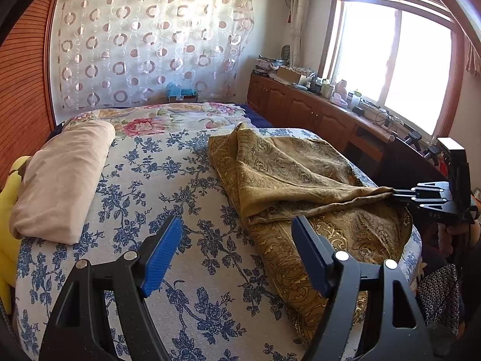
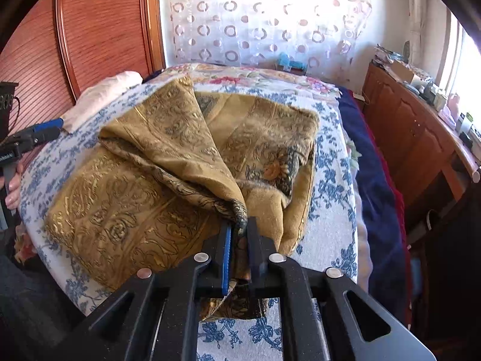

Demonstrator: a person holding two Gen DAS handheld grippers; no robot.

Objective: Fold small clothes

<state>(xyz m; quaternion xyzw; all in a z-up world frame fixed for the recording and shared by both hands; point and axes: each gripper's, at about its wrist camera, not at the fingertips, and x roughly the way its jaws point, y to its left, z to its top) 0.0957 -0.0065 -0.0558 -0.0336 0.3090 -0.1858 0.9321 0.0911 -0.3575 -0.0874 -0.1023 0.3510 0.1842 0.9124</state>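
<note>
One soft, limp cloth (image 2: pixel 168 150) is pinched by the right gripper (image 2: pixel 239 234); the left gripper (image 1: pixel 237 255), released beside it, should take a corner.

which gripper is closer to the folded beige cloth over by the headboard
Left. The left gripper hangs open over the floral sheet just beside the folded beige cloth; the right gripper is across the bed, shut on the gold patterned cloth.

Right gripper (image 2: pixel 239 234) fingers are hiding the pinched corner of the gold cloth (image 2: pixel 168 162). Frame edge is cutting off the yellow item (image 1: pixel 9 210); sideboard clutter (image 1: pixel 330 90) is reading too small to identify.
</note>
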